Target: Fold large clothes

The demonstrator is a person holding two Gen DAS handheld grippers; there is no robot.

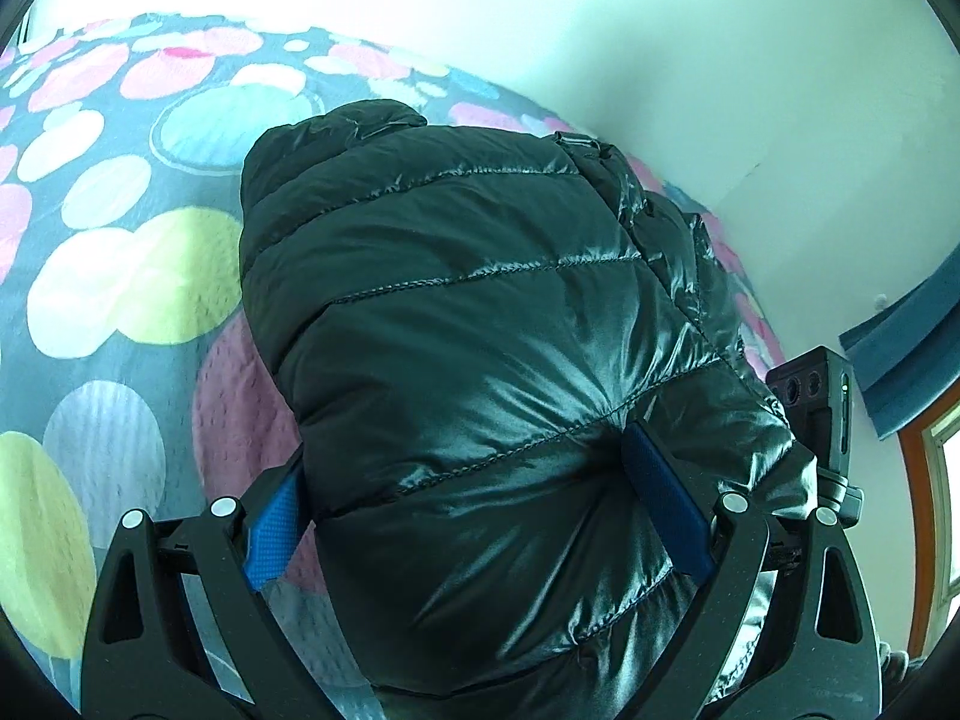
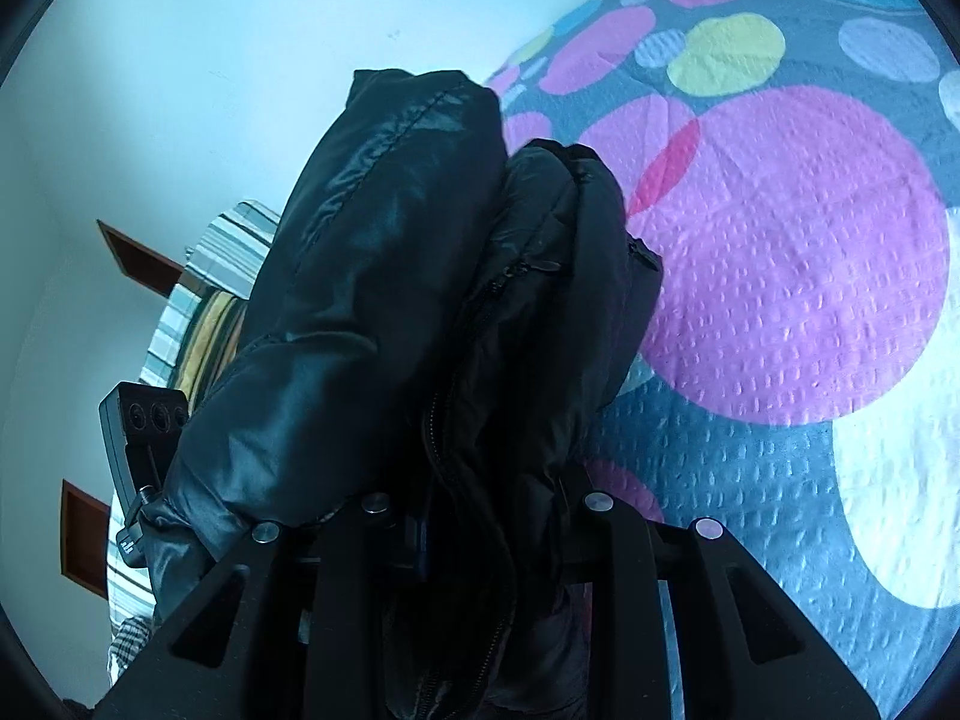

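A shiny black quilted puffer jacket (image 1: pixel 480 312) fills the left wrist view, bunched and lifted over the bed. My left gripper (image 1: pixel 474 498) grips a thick fold of it between its blue pads (image 1: pixel 660 498), jaws wide around the padding. In the right wrist view the jacket (image 2: pixel 384 276) hangs in folded layers with a zipper showing. My right gripper (image 2: pixel 480 516) is shut on these layers; its fingertips are buried in the fabric. The other gripper's camera body shows at the edge of each view (image 1: pixel 816 396) (image 2: pixel 144 414).
A bedspread (image 1: pixel 120 252) with large coloured circles on grey lies under the jacket, also in the right wrist view (image 2: pixel 780 276). A white wall (image 1: pixel 660 30) lies behind. A blue object (image 1: pixel 900 348) and window frame are at the right. Striped fabric (image 2: pixel 228 252) lies at the left.
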